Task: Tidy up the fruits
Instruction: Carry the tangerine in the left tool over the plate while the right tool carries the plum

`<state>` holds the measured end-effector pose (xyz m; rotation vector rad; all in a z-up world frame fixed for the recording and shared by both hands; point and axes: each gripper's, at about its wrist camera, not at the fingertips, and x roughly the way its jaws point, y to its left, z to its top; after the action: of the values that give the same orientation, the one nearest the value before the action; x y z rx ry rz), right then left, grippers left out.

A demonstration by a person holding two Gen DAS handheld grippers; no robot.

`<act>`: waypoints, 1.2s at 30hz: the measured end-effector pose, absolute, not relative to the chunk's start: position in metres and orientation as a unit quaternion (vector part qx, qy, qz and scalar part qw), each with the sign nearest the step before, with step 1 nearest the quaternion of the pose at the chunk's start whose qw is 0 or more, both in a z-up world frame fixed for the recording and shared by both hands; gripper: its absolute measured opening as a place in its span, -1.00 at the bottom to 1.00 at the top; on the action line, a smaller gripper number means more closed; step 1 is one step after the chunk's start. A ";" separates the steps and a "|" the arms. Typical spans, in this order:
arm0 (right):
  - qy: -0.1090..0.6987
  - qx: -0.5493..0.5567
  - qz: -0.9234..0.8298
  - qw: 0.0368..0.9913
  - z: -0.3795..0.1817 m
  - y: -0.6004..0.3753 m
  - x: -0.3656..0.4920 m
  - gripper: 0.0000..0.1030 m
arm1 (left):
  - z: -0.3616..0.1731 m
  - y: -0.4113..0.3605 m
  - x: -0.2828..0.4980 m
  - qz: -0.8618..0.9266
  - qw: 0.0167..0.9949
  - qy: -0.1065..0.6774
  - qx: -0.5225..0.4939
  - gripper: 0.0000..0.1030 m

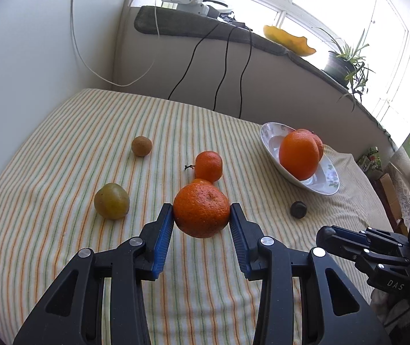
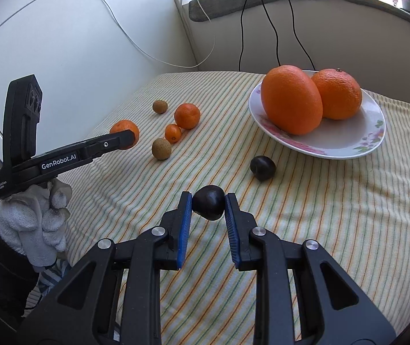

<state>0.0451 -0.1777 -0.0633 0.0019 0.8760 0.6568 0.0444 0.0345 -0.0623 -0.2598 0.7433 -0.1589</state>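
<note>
Striped cloth covers our tabletop [image 2: 334, 215] by the window. Our left gripper [image 1: 202, 215] has its jaws clamped on a mandarin [image 1: 201, 211], stem dimple upward, roundish; our right gripper [image 2: 208, 204] pinches a dark plum [image 2: 208, 202], long axis crosswise. We should carry both gently to the plate [image 2: 348, 143], releasing low beside the oranges [image 2: 291, 100]

From the right wrist view I read "GenRobot.AI" in white along the side of the left gripper [image 2: 131, 139], with small print "Data Acquisition System" at its rear end (barely legible). From the left wrist view, the right gripper [image 1: 327, 234] body carries the raised letters "DAS"
</note>
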 end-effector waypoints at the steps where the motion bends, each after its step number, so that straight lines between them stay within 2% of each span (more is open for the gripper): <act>1: 0.414 0.004 0.308 0.856 -0.061 -0.182 0.047 -0.53 | -0.061 0.030 0.045 -0.083 0.920 0.361 -0.126 -0.26; 25: 0.373 0.025 0.234 0.898 -0.033 -0.264 0.097 -0.53 | -0.040 -0.086 0.086 -0.200 0.908 0.363 -0.064 -0.26; 36: 0.379 0.040 0.220 0.898 -0.044 -0.280 0.138 -0.53 | -0.036 -0.130 0.108 -0.226 0.905 0.359 -0.037 -0.26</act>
<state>0.1377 -0.2795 -0.0445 0.0824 0.7848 0.4555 0.1084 -0.1302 -0.0356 -0.0758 0.7415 -0.4678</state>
